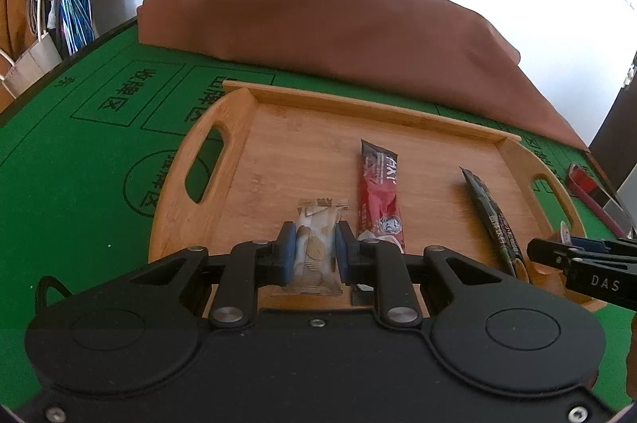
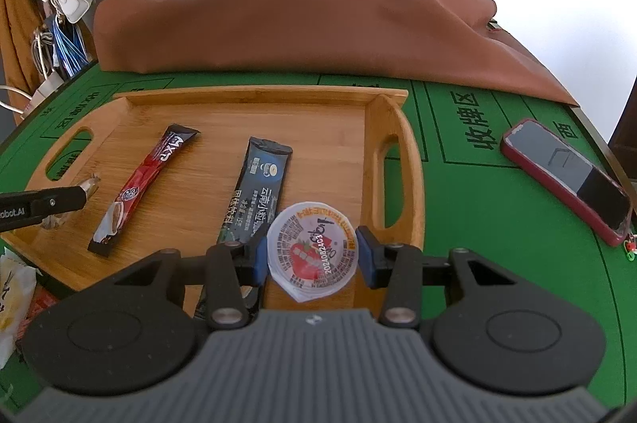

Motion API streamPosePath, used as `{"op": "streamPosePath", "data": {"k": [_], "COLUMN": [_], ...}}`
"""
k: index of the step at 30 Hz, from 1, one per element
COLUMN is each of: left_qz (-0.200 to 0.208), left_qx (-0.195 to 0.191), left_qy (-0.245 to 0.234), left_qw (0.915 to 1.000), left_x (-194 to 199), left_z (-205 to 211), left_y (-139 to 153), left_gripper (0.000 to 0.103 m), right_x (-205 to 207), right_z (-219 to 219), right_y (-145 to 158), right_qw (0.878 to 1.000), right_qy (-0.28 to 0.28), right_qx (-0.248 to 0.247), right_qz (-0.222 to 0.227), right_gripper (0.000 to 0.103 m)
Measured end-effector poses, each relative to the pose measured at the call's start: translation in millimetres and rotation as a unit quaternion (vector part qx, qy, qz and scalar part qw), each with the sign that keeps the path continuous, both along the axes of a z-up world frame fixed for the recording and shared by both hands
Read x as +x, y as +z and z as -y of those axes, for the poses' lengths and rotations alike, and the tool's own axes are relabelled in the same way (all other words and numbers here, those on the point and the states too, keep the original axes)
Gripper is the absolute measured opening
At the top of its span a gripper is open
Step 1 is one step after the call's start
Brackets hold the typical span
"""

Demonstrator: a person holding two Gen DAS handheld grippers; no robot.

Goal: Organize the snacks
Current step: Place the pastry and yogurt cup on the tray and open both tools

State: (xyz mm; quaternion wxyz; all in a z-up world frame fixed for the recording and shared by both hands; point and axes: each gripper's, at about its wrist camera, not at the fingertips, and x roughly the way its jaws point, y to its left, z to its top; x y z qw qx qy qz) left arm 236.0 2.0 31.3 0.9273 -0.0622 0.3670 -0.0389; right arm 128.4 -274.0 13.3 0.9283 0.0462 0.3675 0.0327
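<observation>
A white-and-gold wrapped snack (image 1: 315, 248) is pinched between the nearly closed blue pads of the left claw (image 1: 314, 250) over the near edge of a bamboo tray (image 1: 239, 112). A sealed strawberry jelly cup (image 2: 311, 250) is clamped at moderate width by the right claw (image 2: 312, 256) above the tray's right end. A red stick sachet (image 2: 143, 188) and a black stick sachet (image 2: 256, 190) are seen lying apart on the tray, which is set on a green-felt counter (image 2: 477, 204) near a red-cased phone (image 2: 565, 180).

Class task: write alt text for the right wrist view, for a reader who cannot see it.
The right tongs grip a round sealed jelly cup over the near right corner of a wooden tray. A red sachet and a dark sachet lie on the tray, and a phone lies on the green table.
</observation>
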Motion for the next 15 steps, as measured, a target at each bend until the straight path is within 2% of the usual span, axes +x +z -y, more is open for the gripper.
{"op": "streamPosePath", "data": {"k": [15], "left_qz": [-0.009], "left_qx": [0.017], "left_qy": [-0.010], "left_qw": [0.9998], "left_x": [7.4], "left_z": [11.9], "left_y": [-9.0], "left_gripper": [0.020], "right_x": [-2.9], "right_z": [-1.5], "right_y": [0.3], "right_qw": [1.000], "right_qy": [0.003], "right_qx": [0.006], "right_qz": [0.001], "right_gripper": [0.048]}}
